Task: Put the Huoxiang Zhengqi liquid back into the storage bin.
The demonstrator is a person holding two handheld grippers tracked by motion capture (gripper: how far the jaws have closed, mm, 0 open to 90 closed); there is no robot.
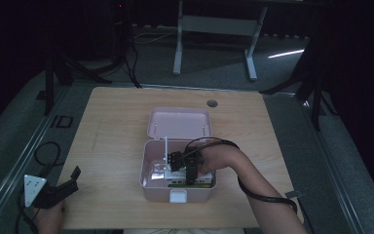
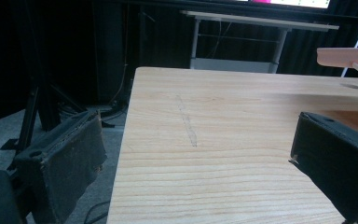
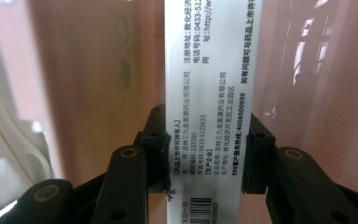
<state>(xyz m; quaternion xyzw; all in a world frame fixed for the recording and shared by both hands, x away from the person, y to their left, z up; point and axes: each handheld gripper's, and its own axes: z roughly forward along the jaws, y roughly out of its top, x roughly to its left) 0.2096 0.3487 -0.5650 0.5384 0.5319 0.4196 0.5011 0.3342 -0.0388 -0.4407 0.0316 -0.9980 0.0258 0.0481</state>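
- Inside, the pink box walls hem the right claw; its jaws clamp a white carton.
- Left claw gapes wide at the desk edge, bare wood ahead.

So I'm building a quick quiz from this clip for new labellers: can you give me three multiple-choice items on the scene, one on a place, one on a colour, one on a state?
1. Where is the right gripper?
A. Inside the open box
B. On the floor
C. At the table's far edge

2. What colour is the box?
A. Green
B. Pink
C. Black

3. How do the left gripper's jaws stand?
A. Shut on a cable
B. Shut on the lid
C. Open, holding nothing

Answers:
1. A: the high view shows it reaching down among the contents of the box, whose lid is swung back.
2. B: walls and lid are pale pink.
3. C: the left gripper view shows bare table between its spread jaws.
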